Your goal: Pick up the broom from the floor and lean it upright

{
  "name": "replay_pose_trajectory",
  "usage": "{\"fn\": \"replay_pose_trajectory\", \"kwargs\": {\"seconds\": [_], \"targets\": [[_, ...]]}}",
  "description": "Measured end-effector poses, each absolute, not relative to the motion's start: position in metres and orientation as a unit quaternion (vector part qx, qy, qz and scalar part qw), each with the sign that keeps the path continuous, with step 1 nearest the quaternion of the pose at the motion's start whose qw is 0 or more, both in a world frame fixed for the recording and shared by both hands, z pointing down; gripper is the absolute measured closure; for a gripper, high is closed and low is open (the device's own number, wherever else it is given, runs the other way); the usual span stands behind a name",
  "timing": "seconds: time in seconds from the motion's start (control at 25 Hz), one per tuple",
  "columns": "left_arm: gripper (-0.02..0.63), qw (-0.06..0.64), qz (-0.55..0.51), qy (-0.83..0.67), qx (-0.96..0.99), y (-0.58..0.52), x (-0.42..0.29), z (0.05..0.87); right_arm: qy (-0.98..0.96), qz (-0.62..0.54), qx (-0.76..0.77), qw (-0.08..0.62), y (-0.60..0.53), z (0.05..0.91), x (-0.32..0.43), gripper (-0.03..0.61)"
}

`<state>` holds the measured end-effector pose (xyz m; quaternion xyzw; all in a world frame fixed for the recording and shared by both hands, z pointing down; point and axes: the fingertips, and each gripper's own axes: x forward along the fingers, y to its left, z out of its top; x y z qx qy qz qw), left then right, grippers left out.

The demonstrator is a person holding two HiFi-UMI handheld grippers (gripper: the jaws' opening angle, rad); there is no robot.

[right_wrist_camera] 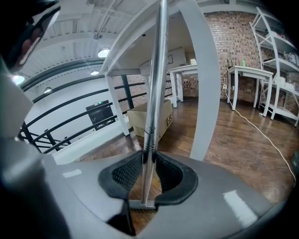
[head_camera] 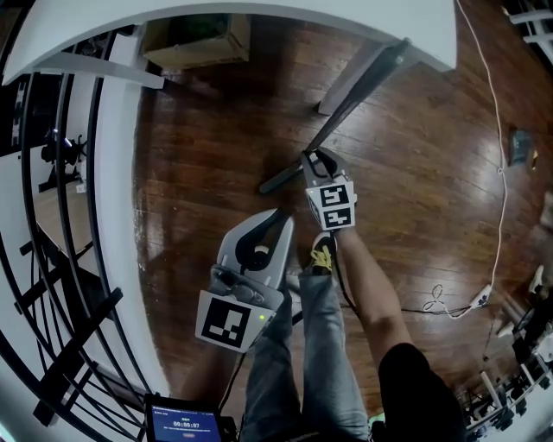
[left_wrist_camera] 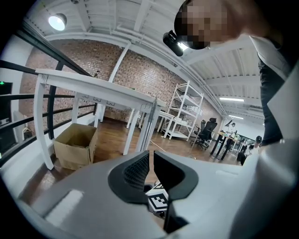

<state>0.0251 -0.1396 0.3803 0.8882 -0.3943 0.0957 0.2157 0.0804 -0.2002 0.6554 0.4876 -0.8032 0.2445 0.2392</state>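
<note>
Gripping the broom low on its metal handle, the right claw has both pads pressed against the pole, which stands nearly upright in the right gripper view. The broom's foot sits on the wooden floor, and the top of the handle leans against the edge of the white worktop. Over on the other side, the left claw hangs near the person's leg, jaws drawn to a thin slit, nothing in them.
</note>
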Motion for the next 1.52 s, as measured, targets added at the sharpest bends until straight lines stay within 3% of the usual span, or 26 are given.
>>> {"fn": "replay_pose_trajectory", "kwargs": {"seconds": [0.28,0.84,1.04,1.24,1.52], "targets": [[0.565,0.224,0.098,-0.393,0.886,-0.137,0.027,0.385,-0.812,0.228,0.484,0.233,-0.206,0.644,0.082,0.43],[0.568,0.224,0.09,-0.404,0.882,-0.134,0.013,0.375,-0.822,0.199,0.492,0.208,-0.188,0.605,0.092,0.439],[0.597,0.217,0.113,-0.401,0.883,-0.101,-0.011,0.343,-0.837,0.18,0.482,0.186,-0.135,0.532,0.106,0.571],[0.597,0.227,0.133,-0.405,0.876,-0.041,-0.048,0.282,-0.845,0.218,0.458,0.169,-0.047,0.416,0.108,0.575],[0.597,0.25,0.118,-0.39,0.878,0.038,-0.056,0.2,-0.834,0.335,0.431,0.075,0.052,0.279,0.087,0.575]]}}
